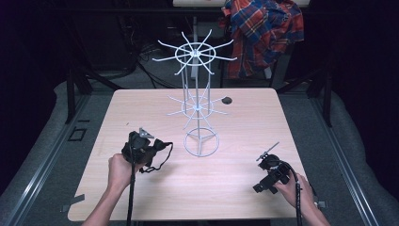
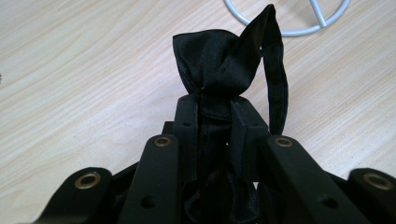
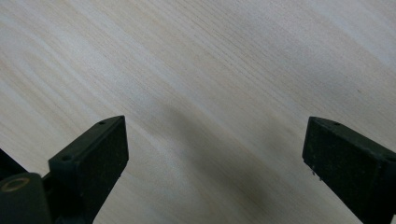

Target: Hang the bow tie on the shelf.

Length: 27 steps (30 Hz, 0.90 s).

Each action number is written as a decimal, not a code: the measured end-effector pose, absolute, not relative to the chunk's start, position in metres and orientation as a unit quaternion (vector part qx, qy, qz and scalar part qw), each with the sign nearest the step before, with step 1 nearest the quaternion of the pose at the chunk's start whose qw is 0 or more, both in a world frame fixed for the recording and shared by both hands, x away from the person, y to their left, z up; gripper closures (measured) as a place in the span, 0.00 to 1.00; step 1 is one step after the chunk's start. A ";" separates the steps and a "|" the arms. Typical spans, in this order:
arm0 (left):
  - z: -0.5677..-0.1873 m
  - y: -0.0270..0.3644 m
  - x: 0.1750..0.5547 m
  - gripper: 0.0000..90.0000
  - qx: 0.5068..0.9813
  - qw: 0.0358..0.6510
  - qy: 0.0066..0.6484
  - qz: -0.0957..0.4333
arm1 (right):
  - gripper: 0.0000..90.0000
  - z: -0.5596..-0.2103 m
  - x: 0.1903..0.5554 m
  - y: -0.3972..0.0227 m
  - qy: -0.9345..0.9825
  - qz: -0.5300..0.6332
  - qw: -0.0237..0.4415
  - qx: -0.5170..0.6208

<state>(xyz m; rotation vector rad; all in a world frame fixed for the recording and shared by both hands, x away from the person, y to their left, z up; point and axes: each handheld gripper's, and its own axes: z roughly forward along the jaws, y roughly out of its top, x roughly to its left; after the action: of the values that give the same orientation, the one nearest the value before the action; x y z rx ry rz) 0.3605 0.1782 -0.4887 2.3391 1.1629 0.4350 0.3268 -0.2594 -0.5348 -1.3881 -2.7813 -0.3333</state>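
Left gripper is clamped tight on the black bow tie — strap dangling — and the white wire rack stands at its two o'clock, base ring just beside. Right gripper, jaws gaping and empty, sits well apart at the rack's five o'clock — left is nearer.

Black satin bow tie, pinched
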 end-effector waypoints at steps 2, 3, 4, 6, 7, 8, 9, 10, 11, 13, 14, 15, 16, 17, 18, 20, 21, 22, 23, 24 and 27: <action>-0.487 0.179 0.361 0.83 0.853 0.249 0.429 0.164 | 0.07 -0.535 0.327 -0.259 -0.890 -0.107 0.007 -0.444; -0.486 0.180 0.361 0.83 0.853 0.251 0.429 0.162 | 0.07 -0.535 0.327 -0.260 -0.891 -0.105 0.003 -0.442; -0.485 0.181 0.361 0.83 0.851 0.256 0.429 0.162 | 0.07 -0.534 0.327 -0.260 -0.891 -0.104 0.003 -0.441; -0.483 0.182 0.362 0.83 0.848 0.259 0.432 0.164 | 0.07 -0.534 0.327 -0.260 -0.892 -0.104 0.003 -0.441; -0.482 0.183 0.362 0.83 0.847 0.262 0.433 0.165 | 0.07 -0.534 0.327 -0.260 -0.891 -0.106 0.004 -0.442; -0.481 0.183 0.362 0.83 0.847 0.264 0.432 0.162 | 0.07 -0.534 0.327 -0.259 -0.891 -0.106 0.004 -0.441; -0.480 0.184 0.362 0.83 0.847 0.265 0.432 0.162 | 0.07 -0.534 0.327 -0.259 -0.891 -0.106 0.004 -0.441; -0.478 0.184 0.362 0.83 0.844 0.268 0.434 0.165 | 0.07 -0.534 0.327 -0.259 -0.891 -0.106 0.004 -0.441; -0.477 0.185 0.362 0.83 0.844 0.269 0.433 0.163 | 0.07 -0.534 0.327 -0.259 -0.891 -0.106 0.003 -0.442; -0.475 0.185 0.362 0.83 0.842 0.273 0.433 0.169 | 0.07 -0.535 0.326 -0.259 -0.888 -0.113 0.005 -0.446; -0.474 0.185 0.362 0.83 0.842 0.276 0.432 0.166 | 0.07 -0.535 0.326 -0.259 -0.888 -0.114 0.005 -0.446; -0.473 0.185 0.361 0.83 0.842 0.277 0.431 0.169 | 0.07 -0.535 0.325 -0.258 -0.886 -0.116 0.004 -0.449; -0.471 0.185 0.361 0.83 0.842 0.278 0.430 0.171 | 0.07 -0.535 0.325 -0.258 -0.886 -0.117 0.004 -0.450; -0.470 0.185 0.361 0.83 0.841 0.281 0.429 0.172 | 0.07 -0.535 0.326 -0.259 -0.888 -0.111 0.001 -0.446; -0.468 0.185 0.361 0.83 0.841 0.282 0.428 0.172 | 0.07 -0.535 0.325 -0.258 -0.886 -0.115 0.001 -0.449; -0.465 0.185 0.361 0.83 0.839 0.287 0.428 0.174 | 0.07 -0.535 0.325 -0.258 -0.885 -0.119 0.003 -0.451; -0.464 0.185 0.361 0.83 0.838 0.290 0.428 0.174 | 0.07 -0.535 0.325 -0.259 -0.888 -0.112 0.000 -0.447; -0.463 0.185 0.361 0.83 0.837 0.291 0.428 0.175 | 0.07 -0.535 0.325 -0.259 -0.887 -0.113 0.001 -0.447; -0.462 0.185 0.361 0.83 0.837 0.291 0.429 0.177 | 0.07 -0.535 0.325 -0.259 -0.887 -0.114 0.001 -0.447; -0.461 0.186 0.362 0.83 0.836 0.292 0.429 0.179 | 0.07 -0.535 0.325 -0.258 -0.884 -0.120 0.004 -0.451; -0.457 0.187 0.362 0.83 0.833 0.298 0.431 0.181 | 0.07 -0.533 0.326 -0.259 -0.890 -0.108 0.002 -0.442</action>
<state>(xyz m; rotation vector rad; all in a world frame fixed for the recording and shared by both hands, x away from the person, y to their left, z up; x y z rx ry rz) 0.3618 0.1867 -0.4573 2.2124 1.1443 0.4811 0.3257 -0.2592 -0.5330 -1.3886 -2.7937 -0.3380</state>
